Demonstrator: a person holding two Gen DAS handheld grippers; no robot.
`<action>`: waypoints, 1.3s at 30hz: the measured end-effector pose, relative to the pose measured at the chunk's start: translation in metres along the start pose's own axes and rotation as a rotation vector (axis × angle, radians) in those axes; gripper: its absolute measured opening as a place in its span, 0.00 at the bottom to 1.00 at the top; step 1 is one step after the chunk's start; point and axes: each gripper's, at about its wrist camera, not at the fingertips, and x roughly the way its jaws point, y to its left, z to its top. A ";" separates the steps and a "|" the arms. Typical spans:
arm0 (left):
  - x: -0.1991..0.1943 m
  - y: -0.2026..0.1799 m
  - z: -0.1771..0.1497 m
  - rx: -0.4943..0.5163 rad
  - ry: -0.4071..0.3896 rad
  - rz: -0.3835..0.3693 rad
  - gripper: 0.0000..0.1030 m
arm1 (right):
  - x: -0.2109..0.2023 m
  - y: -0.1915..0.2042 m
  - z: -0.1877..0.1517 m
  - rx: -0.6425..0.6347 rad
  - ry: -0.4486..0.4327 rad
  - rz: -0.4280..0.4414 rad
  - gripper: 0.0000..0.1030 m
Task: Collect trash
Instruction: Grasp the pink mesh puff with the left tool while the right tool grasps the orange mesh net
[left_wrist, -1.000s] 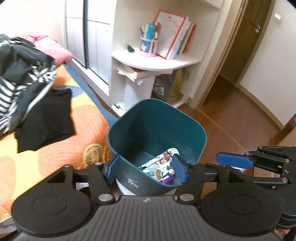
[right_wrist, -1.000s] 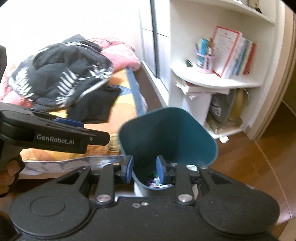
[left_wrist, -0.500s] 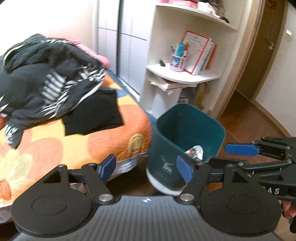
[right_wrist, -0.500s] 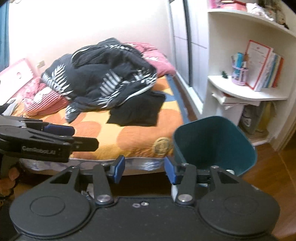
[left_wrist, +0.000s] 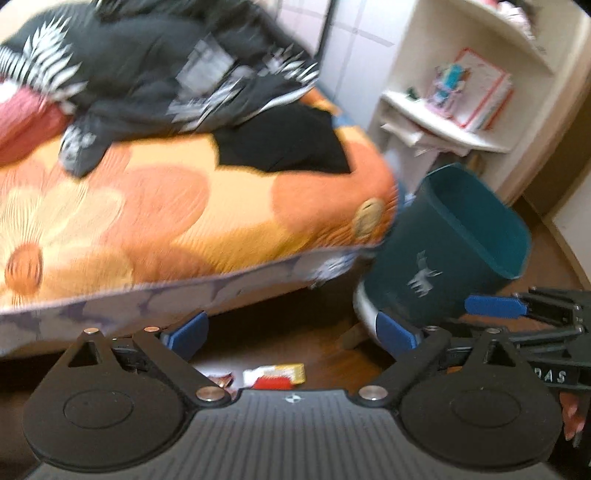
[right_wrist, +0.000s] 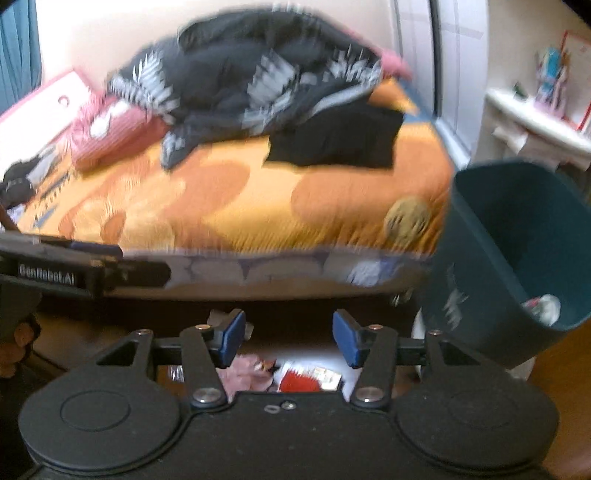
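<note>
Grippers, two. Left gripper (left_wrist: 291, 334): jaws spread wide, nothing between them. Right gripper (right_wrist: 289, 341): jaws moderately apart, also holding nothing. Each appears at the edge of the other's view.

Bin, one: teal trash bin (left_wrist: 443, 254), standing on the floor at the corner of the bed, its rim touching or just beside the mattress edge; blur prevents telling which. A white scrap (right_wrist: 546, 308) shows inside it in the right wrist view.

Trash, loose, on the floor below both grippers: one red-and-yellow wrapper (left_wrist: 275, 376); one crumpled pinkish wrapper (right_wrist: 245, 373); one small foil scrap (left_wrist: 219, 378). Further pieces may lie behind the gripper bodies; count uncertain.

Bed (left_wrist: 184, 206), one, with orange flowered cover. On it: one heap of black-and-white patterned clothing (left_wrist: 155, 62); one flat black garment (left_wrist: 284, 142); one pink pillow (right_wrist: 110, 133).

Shelf unit (left_wrist: 454, 136), one, cream, holding books and a pencil cup.

Open room: a dark gap under the bed's edge in front of the grippers; bare brown wood floor (left_wrist: 550, 243) to the right of the bin. Both views are motion-blurred.
</note>
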 end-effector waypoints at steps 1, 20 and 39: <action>0.009 0.009 -0.003 -0.013 0.018 0.013 0.95 | 0.013 0.001 -0.004 0.003 0.018 0.001 0.51; 0.203 0.118 -0.071 0.014 0.380 0.152 0.95 | 0.236 -0.002 -0.073 -0.140 0.387 0.034 0.51; 0.354 0.137 -0.164 0.088 0.673 0.088 0.94 | 0.382 0.010 -0.129 -0.497 0.586 0.040 0.48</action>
